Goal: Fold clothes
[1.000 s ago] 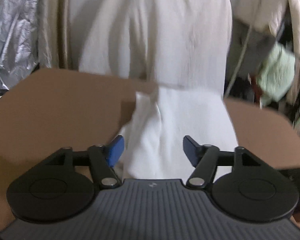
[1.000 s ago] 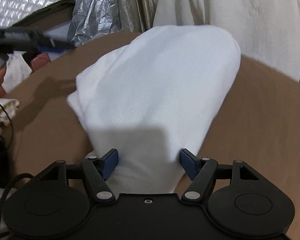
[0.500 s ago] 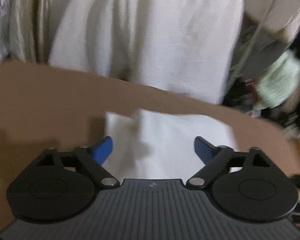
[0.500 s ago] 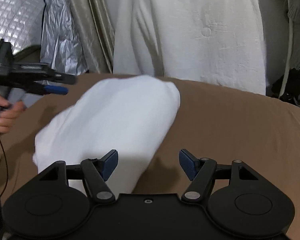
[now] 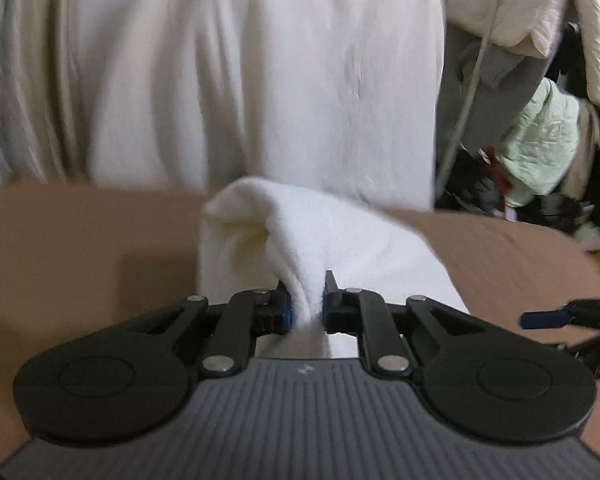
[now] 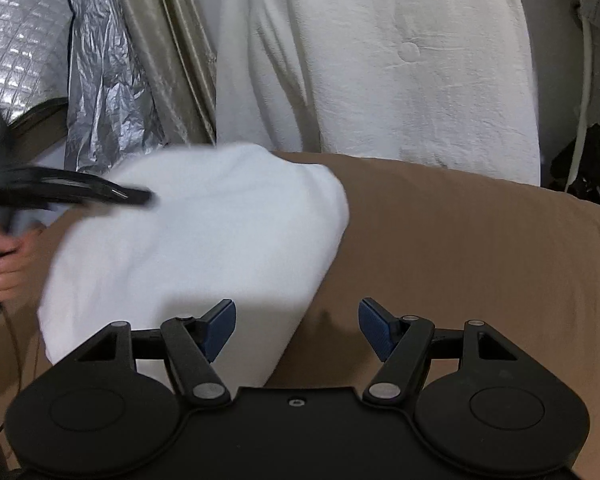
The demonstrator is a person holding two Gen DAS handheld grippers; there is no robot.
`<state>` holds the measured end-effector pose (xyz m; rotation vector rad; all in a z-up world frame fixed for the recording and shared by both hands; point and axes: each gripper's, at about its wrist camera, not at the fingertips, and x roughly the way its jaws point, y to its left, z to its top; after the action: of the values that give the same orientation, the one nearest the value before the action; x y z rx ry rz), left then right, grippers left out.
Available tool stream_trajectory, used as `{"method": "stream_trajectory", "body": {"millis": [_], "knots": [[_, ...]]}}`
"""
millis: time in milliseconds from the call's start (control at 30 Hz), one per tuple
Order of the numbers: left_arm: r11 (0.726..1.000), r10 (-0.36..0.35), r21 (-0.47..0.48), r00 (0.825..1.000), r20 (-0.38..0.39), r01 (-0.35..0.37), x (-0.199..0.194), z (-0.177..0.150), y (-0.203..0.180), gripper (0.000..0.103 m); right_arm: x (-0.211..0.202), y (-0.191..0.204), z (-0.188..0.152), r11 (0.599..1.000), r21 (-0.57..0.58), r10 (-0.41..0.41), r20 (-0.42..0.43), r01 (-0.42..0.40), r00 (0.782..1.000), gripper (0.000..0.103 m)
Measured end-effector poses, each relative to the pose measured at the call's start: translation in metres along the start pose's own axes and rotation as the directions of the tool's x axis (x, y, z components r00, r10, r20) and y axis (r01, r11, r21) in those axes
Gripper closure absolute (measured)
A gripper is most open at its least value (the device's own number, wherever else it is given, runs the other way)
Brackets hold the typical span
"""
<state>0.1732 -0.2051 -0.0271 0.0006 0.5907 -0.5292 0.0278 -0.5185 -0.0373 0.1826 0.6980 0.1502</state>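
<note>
One white cloth (image 6: 204, 248) lies bunched on the brown table (image 6: 480, 248); it looks soft, light and floppy, best taken by an edge or corner. Closing, the left gripper (image 5: 305, 307) pinches a raised fold. Beside it, the right gripper (image 6: 296, 326) gapes wide, empty.

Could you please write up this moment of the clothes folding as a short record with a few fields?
surface: brown cloth-covered table
garment: white fleecy folded cloth, lying on the table
left gripper: jaws closing, a pinch of the white cloth bunched between its blue pads
right gripper: open, nothing between its pads; the cloth's edge lies under its left finger
background: white buttoned garment hanging behind the table, crinkled silver foil sheet beside it
</note>
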Motion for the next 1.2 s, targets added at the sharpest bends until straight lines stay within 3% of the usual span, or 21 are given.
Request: {"method": "stream_trajectory", "body": {"millis": [33,100,200,267,333,400,433,533,600,667,733,800,867,933,1000,1067,1100,1200], "knots": [[0.999,0.036,0.003,0.999,0.009,-0.036,-0.007,-0.001,-0.003,0.091,-0.001,0.0,-0.001,1.0,0.006,0.005,0.003,-0.005,1.0,0.03],[0.995,0.07,-0.07,0.994,-0.087,-0.077,0.014,-0.008,0.01,0.09,-0.002,0.003,-0.002,1.0,0.006,0.005,-0.004,-0.005,1.0,0.03],[0.99,0.068,-0.106,0.968,-0.242,-0.096,0.067,-0.028,0.033,0.082,-0.002,0.011,-0.006,1.0,0.012,0.01,-0.006,-0.01,1.0,0.03],[0.989,0.098,-0.08,0.956,-0.278,-0.125,0.086,-0.04,0.038,0.078,-0.009,0.017,-0.01,0.999,0.026,0.028,0.004,-0.028,1.0,0.03],[0.99,0.125,-0.038,0.96,-0.25,-0.139,0.078,-0.04,0.032,0.074,-0.012,0.027,-0.016,0.998,0.024,0.054,0.012,-0.054,0.998,0.03],[0.986,0.149,-0.047,0.964,-0.219,-0.163,0.062,-0.036,0.031,0.059,-0.013,0.037,-0.022,0.997,0.011,0.08,0.008,-0.08,0.997,0.03],[0.983,0.158,-0.064,0.967,-0.198,-0.174,0.052,-0.034,0.033,0.045,-0.011,0.042,-0.025,0.996,0.007,0.088,-0.006,-0.088,0.996,0.029],[0.985,0.125,-0.103,0.986,-0.113,-0.136,0.021,-0.037,0.034,0.033,0.003,0.053,-0.035,0.994,-0.001,0.105,-0.073,-0.105,0.992,0.028],[0.988,0.121,-0.079,0.98,-0.157,-0.134,0.012,-0.049,0.037,0.029,0.013,0.057,-0.044,0.994,-0.003,0.104,-0.121,-0.106,0.987,0.027],[0.983,0.16,-0.053,0.959,-0.235,-0.177,0.013,-0.068,0.042,0.027,0.018,0.06,-0.055,0.995,0.001,0.101,-0.144,-0.102,0.984,0.024],[0.975,0.164,-0.109,0.955,-0.247,-0.196,0.007,-0.087,0.056,0.022,0.018,0.058,-0.067,0.991,0.031,0.133,-0.149,-0.13,0.98,0.024],[0.953,0.145,-0.229,0.964,-0.222,-0.196,-0.01,-0.103,0.073,0.016,0.017,0.051,-0.078,0.979,0.116,0.185,-0.159,-0.167,0.97,0.023],[0.921,0.138,-0.337,0.971,-0.194,-0.198,-0.03,-0.113,0.084,0.016,0.015,0.043,-0.09,0.958,0.201,0.241,-0.167,-0.206,0.956,0.023],[0.881,0.192,-0.401,0.965,-0.18,-0.25,-0.051,-0.127,0.09,0.016,0.008,0.035,-0.095,0.942,0.248,0.274,-0.171,-0.228,0.946,0.023],[0.85,0.15,-0.486,0.978,-0.144,-0.202,-0.067,-0.14,0.098,0.017,0.002,0.027,-0.095,0.929,0.277,0.298,-0.17,-0.245,0.939,0.023],[0.837,0.019,-0.538,0.987,-0.16,-0.103,-0.061,-0.143,0.106,0.017,-0.006,0.021,-0.09,0.922,0.289,0.312,-0.165,-0.257,0.936,0.023],[0.827,-0.052,-0.56,0.985,-0.166,-0.051,-0.056,-0.144,0.109,0.017,-0.011,0.02,-0.086,0.926,0.28,0.305,-0.156,-0.254,0.94,0.023],[0.777,-0.14,-0.629,0.981,-0.133,0.025,-0.054,-0.151,0.113,0.017,-0.025,0.019,-0.073,0.938,0.247,0.277,-0.111,-0.244,0.954,0.023]]}}
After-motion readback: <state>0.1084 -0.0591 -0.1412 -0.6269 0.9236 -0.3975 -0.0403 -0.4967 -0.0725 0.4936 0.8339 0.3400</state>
